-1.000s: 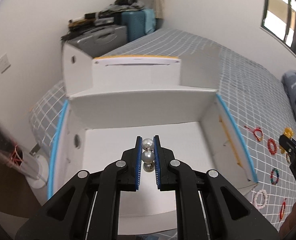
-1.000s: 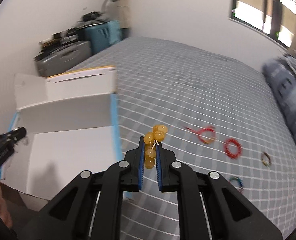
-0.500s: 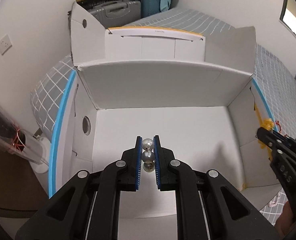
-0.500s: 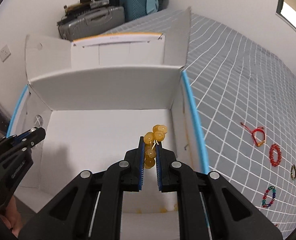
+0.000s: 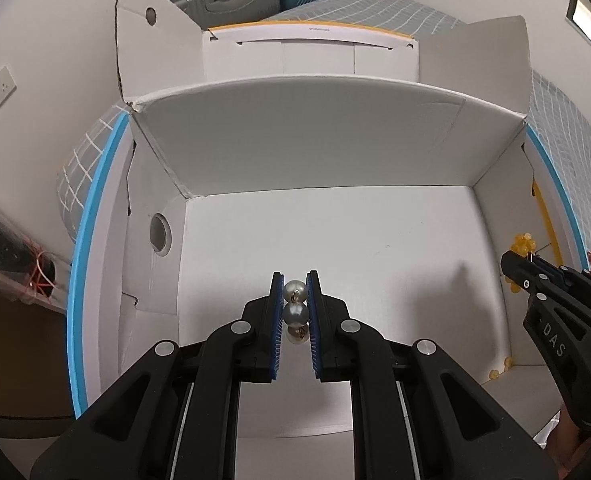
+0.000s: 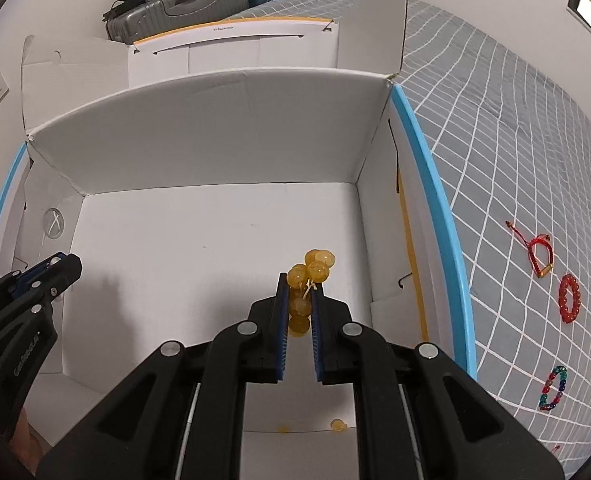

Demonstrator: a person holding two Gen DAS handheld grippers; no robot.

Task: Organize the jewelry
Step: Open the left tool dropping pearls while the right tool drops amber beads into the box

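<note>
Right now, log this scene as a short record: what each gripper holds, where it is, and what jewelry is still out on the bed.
left gripper: shut on pearl beads, over the box floor
right gripper: shut on yellow bead bracelet, over the box floor near its right wall
box: white cardboard, open, flaps up
inside box: loose-looking yellow beads at the near edge
on bed: red cord bracelet, red bead bracelet, multicoloured bracelet

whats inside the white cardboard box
Inside the white cardboard box, only the hanging yellow bead bracelet's lower beads rest on the floor; both grippers hide part of the near floor.
</note>
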